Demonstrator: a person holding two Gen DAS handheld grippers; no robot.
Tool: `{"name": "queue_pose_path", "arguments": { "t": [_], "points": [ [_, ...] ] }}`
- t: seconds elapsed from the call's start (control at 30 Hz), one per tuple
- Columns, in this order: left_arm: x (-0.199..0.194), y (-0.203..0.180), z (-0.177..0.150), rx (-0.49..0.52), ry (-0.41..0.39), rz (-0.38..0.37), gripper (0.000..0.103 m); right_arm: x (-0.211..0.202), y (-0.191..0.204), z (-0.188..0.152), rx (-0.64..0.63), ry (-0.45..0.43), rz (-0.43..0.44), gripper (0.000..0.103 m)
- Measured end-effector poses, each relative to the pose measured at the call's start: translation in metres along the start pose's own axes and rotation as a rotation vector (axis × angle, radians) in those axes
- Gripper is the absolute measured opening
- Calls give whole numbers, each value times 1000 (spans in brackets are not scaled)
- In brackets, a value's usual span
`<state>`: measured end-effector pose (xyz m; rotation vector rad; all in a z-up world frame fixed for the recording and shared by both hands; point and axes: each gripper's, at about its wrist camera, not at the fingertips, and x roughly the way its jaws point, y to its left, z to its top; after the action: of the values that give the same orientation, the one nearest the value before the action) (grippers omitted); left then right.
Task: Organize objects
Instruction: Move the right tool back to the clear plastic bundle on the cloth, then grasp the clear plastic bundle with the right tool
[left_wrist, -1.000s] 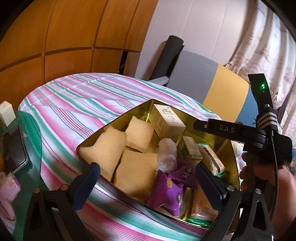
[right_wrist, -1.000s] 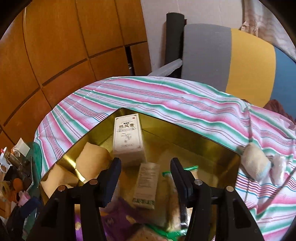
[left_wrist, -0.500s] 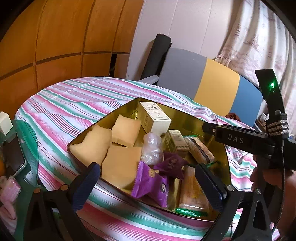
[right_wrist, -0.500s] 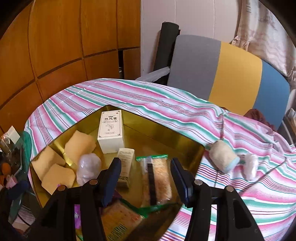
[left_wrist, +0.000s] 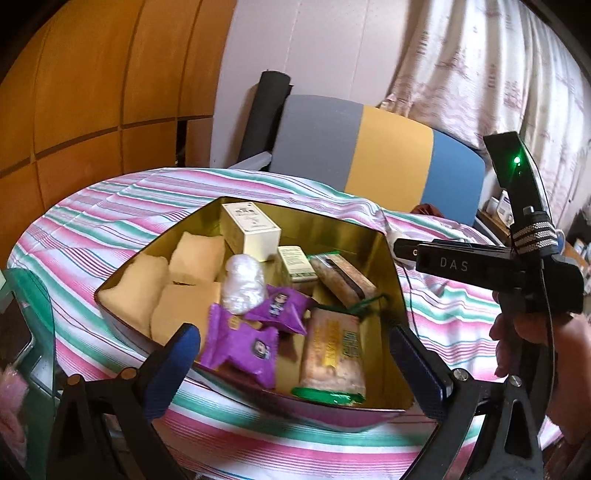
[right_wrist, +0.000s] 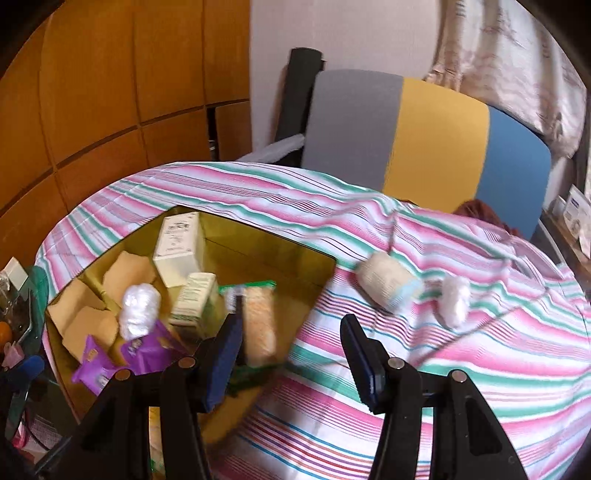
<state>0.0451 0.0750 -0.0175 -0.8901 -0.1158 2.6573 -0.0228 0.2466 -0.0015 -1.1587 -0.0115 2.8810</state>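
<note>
A gold tin (left_wrist: 332, 229) sits on the striped tablecloth (left_wrist: 110, 206). It holds a white box (left_wrist: 251, 229), cream packets (left_wrist: 192, 254), purple packets (left_wrist: 243, 347), a clear wrapped ball (left_wrist: 242, 284) and cracker bars (left_wrist: 332, 358). My left gripper (left_wrist: 295, 358) hangs open over the tin's near edge, gripping nothing. My right gripper (right_wrist: 293, 350) is open and empty above the cloth just right of the tin (right_wrist: 277, 254). Beyond it a beige bandage roll (right_wrist: 388, 282) and a white wrapped lump (right_wrist: 456, 301) lie on the cloth (right_wrist: 480, 369).
A chair with a grey, yellow and blue back (left_wrist: 388, 162) stands behind the table. Wooden wall panels (left_wrist: 92, 92) fill the left. A cluttered glass side table (left_wrist: 33, 295) adjoins the table's left edge. A hand (left_wrist: 535, 332) holds the right gripper's black body.
The right gripper has swung right, from over the tin's middle to the cloth beside it, bringing the roll and lump closer. The left gripper has drawn back, so more of the tin shows.
</note>
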Motion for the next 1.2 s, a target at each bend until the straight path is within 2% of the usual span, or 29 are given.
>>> {"name": "queue_pose_path", "arguments": {
  "t": [0.3,0.8,0.93,1.2],
  "points": [
    [-2,-28,-7,71,7,-40,103,5,-54,-32,139,48,-50,56],
    [13,-94,-7,217,59,-152,103,17,-126,-78,282,101,-91,56],
    [18,-104,-4,236,65,-160,103,23,-153,-73,332,94,-112,56],
    [25,-102,6,233,68,-143,103,56,-183,-22,366,23,-100,59]
  ]
}}
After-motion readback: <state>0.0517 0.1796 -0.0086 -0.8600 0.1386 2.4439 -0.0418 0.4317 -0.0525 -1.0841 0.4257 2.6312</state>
